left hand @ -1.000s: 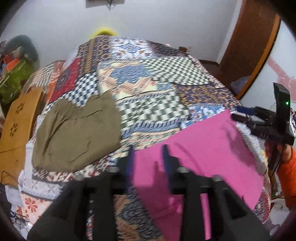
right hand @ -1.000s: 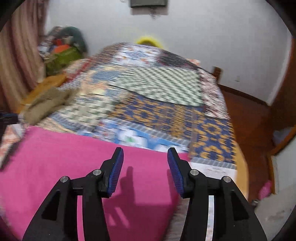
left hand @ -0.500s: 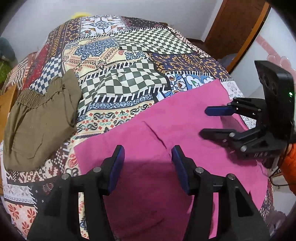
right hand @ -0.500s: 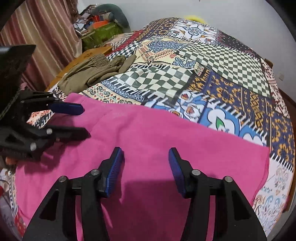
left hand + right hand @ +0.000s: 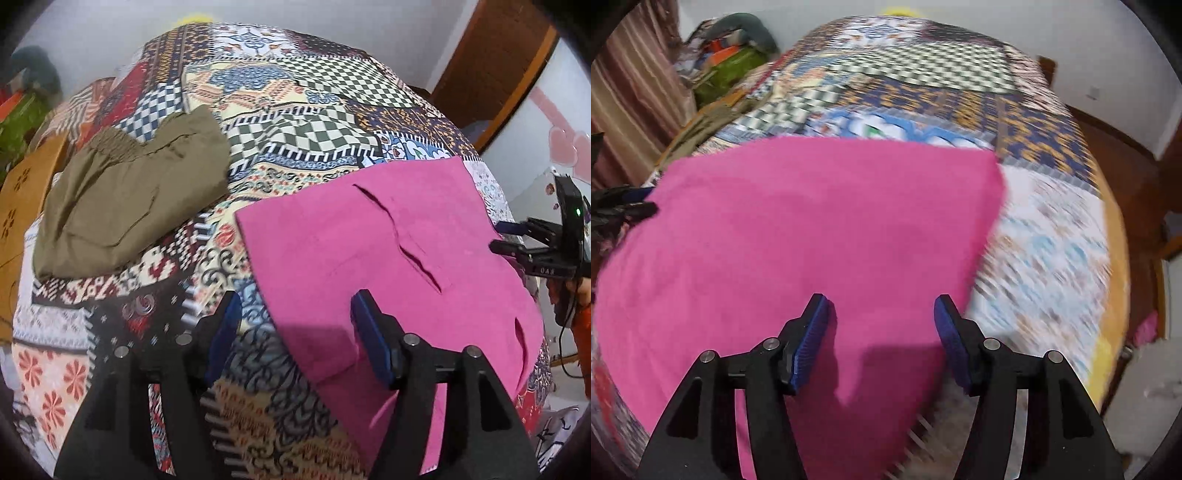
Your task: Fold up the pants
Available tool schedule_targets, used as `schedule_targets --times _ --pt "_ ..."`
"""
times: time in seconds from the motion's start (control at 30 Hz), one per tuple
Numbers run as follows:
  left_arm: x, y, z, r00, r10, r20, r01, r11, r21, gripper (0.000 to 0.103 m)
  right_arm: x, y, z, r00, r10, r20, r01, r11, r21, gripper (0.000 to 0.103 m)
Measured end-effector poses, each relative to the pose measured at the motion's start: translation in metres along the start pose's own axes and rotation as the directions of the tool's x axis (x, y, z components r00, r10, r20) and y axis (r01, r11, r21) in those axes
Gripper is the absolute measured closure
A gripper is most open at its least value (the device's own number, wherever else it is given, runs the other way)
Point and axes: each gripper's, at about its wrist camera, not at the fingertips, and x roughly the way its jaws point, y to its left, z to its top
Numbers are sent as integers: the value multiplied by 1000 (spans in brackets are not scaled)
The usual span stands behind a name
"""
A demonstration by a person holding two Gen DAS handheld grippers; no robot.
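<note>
Pants: the pink pants (image 5: pixel 388 258) lie spread flat on the near part of the bed (image 5: pixel 295 122), over its patchwork cover.
Left claw: the left claw (image 5: pixel 295 332) hangs over the pants' left edge, jaws opening, pads clear of cloth, nothing gripped.
Right claw: the right claw (image 5: pixel 882 332) hangs over the right edge; jaws stand apart, empty.
Doing it well: likely each claw should pinch 1 edge at matching points, lift evenly, keep the fabric taut.
Around: olive garment (image 5: pixel 125 199) lies well apart on the left.
Obstacles: none near the pants.
</note>
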Motion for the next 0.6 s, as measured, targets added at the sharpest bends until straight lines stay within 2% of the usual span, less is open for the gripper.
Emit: schedule_targets --times 0.1,0.13,0.2,0.37,0.47,0.6 --pt "-15 -1 -4 995 100 32 -100 995 10 39 -10 -2 -9 998 -62 -10 62 998 -2 47" --pt "-20 0 -5 993 105 43 -106 994 4 39 -13 -4 -11 998 -67 -11 67 998 4 47" --pt "-32 5 -8 995 84 56 -83 996 -29 39 -21 -5 -12 998 -69 4 69 997 22 47" --pt "-65 2 -15 989 87 123 -78 994 -75 39 -58 7 -5 991 -50 124 45 998 48 47" --pt "-81 -7 -20 987 63 148 -53 996 -70 39 -78 20 0 981 -27 190 21 999 37 47" --pt "-93 -22 -29 982 67 178 -60 997 -45 39 -92 45 4 970 -15 242 16 1000 -6 47"
